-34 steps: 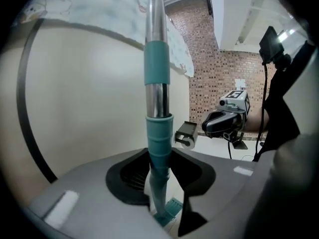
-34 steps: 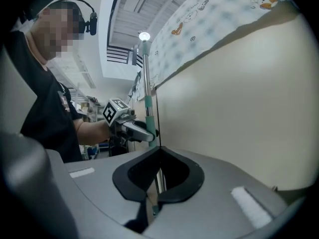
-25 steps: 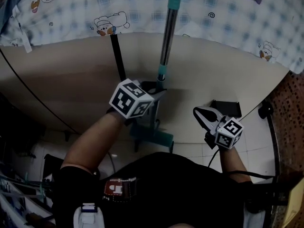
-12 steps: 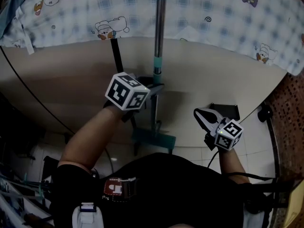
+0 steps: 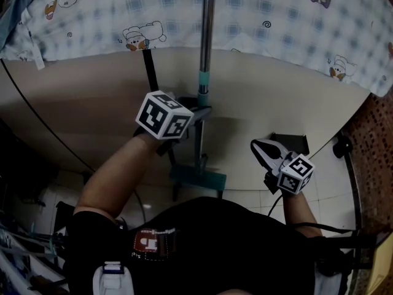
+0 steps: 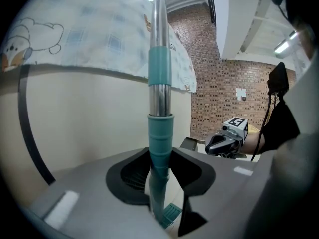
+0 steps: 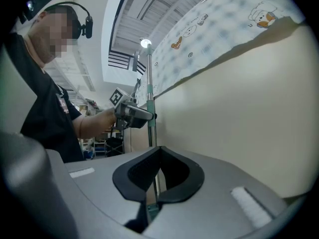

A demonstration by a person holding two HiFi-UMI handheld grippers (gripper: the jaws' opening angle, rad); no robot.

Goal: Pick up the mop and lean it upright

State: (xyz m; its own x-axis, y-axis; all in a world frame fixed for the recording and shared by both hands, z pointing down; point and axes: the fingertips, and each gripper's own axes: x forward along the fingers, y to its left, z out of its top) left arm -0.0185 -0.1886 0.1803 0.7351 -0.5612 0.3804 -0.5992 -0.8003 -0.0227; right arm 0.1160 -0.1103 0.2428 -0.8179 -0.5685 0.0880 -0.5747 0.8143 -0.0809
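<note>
The mop stands nearly upright: its silver handle [image 5: 207,35] with a teal collar rises in front of the beige panel, and its teal head [image 5: 198,179] rests on the floor by my body. My left gripper [image 5: 199,110] is shut on the handle just below the collar; in the left gripper view the teal shaft [image 6: 159,133] sits between the pads of the left gripper [image 6: 160,183]. My right gripper [image 5: 258,145] hangs to the right, apart from the mop, its jaws shut on nothing. The right gripper view shows the right gripper [image 7: 157,198] with the mop handle [image 7: 150,118] beyond it.
A blue checked cloth with cartoon prints [image 5: 123,11] hangs over the beige panel [image 5: 92,103]. A black strap [image 5: 150,72] runs down the panel left of the handle. A dark box [image 5: 291,141] sits on the tiled floor [image 5: 331,183]; a brick wall [image 6: 219,83] stands at right.
The mop handle has swung from a lean to the right into a nearly vertical stand, with my left gripper shifting slightly left and up. The right gripper has stayed put.
</note>
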